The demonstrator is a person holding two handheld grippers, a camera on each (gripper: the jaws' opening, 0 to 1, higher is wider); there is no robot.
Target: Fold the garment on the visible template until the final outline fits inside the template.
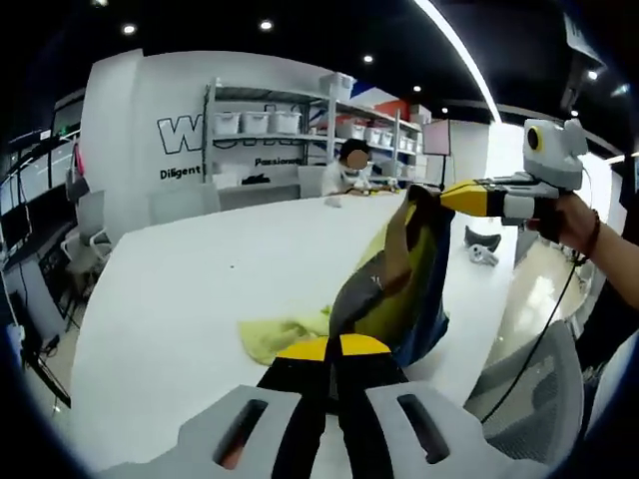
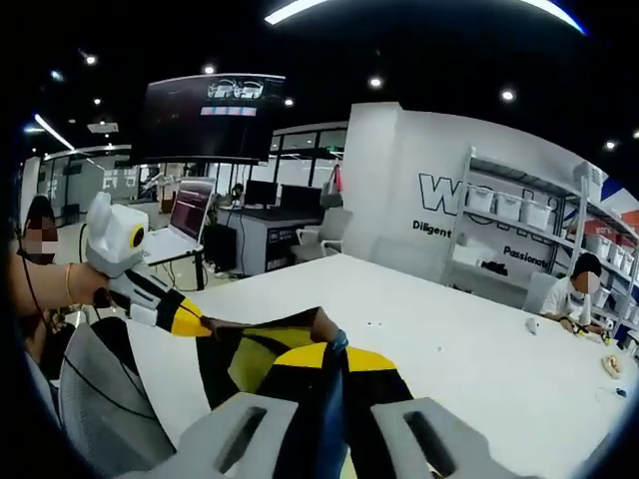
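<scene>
A yellow, brown and blue garment (image 1: 399,279) hangs stretched between both grippers above the white table (image 1: 180,289). Its yellow lower part trails on the tabletop. My left gripper (image 1: 334,347) is shut on one end of the cloth at the bottom of the left gripper view. My right gripper (image 1: 446,197) comes in from the right, held by a hand, and is shut on the raised end. In the right gripper view the garment (image 2: 255,364) spans from my right gripper (image 2: 334,357) to my left gripper (image 2: 195,324).
A person (image 1: 349,165) sits at the far end of the table. Shelves with white bins (image 1: 270,125) stand behind. A mesh office chair (image 1: 539,399) is at the table's near edge. A small grey object (image 1: 481,247) lies on the table. A desk with a laptop (image 2: 190,215) stands to the left.
</scene>
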